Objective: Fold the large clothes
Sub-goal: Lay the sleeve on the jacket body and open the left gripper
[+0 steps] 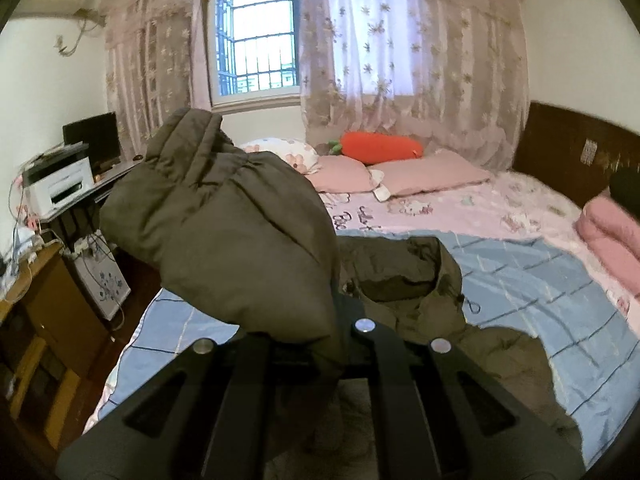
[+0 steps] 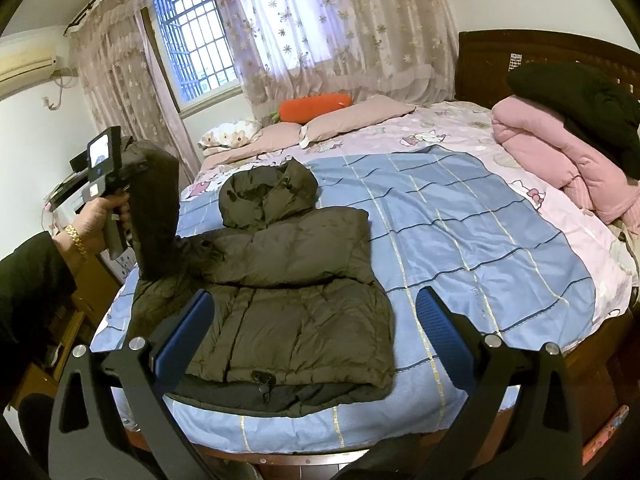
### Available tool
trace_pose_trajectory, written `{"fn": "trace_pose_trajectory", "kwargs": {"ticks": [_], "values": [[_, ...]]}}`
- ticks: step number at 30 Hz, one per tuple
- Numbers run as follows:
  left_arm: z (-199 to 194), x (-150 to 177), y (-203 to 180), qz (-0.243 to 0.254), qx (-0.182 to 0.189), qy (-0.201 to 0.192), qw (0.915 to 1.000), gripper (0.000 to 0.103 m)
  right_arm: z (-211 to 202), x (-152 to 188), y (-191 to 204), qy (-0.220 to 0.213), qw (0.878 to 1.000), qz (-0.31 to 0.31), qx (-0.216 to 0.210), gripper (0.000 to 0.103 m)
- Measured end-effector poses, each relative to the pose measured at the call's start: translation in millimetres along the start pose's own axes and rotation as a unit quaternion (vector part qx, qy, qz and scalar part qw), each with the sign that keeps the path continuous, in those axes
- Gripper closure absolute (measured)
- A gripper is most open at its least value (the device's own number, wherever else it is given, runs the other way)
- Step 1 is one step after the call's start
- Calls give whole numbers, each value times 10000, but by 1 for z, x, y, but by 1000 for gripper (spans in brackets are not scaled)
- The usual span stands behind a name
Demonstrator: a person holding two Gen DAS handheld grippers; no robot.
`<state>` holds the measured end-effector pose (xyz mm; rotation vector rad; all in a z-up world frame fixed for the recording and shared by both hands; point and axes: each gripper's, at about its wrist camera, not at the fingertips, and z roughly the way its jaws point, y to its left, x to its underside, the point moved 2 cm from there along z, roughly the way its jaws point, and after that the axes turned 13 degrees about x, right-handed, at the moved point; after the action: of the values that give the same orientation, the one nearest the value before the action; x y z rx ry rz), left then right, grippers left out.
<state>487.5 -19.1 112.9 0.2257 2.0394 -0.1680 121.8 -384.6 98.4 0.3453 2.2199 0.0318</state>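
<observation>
An olive-green puffer jacket [image 2: 296, 280] lies flat on the blue checked blanket [image 2: 460, 216] on the bed, hood toward the pillows. Its right-hand sleeve is folded over the body. My left gripper [image 2: 132, 184] is shut on the jacket's left sleeve [image 2: 156, 208] and holds it raised upright at the bed's left edge. In the left wrist view that sleeve [image 1: 224, 232] fills the centre and hides the fingertips. My right gripper [image 2: 316, 328] is open and empty, hovering above the jacket's hem near the bed's front edge.
Pink pillows [image 2: 356, 116] and an orange carrot cushion [image 2: 312, 106] lie at the head. A folded pink quilt [image 2: 560, 152] with a dark garment [image 2: 580, 100] sits at right. A desk with a printer [image 1: 60, 188] stands left of the bed.
</observation>
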Motion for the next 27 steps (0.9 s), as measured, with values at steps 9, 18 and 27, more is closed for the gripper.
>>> {"fn": "trace_pose_trajectory", "kwargs": {"ticks": [9, 18, 27], "values": [[48, 54, -60, 1450, -523, 573, 9864, 99, -1, 0, -13, 28, 9999, 117, 20, 2], [96, 121, -110, 2142, -491, 1103, 9693, 99, 1, 0, -20, 68, 9999, 150, 17, 2], [124, 165, -139, 2505, -491, 1349, 9574, 97, 2, 0, -26, 110, 9997, 201, 43, 2]]}}
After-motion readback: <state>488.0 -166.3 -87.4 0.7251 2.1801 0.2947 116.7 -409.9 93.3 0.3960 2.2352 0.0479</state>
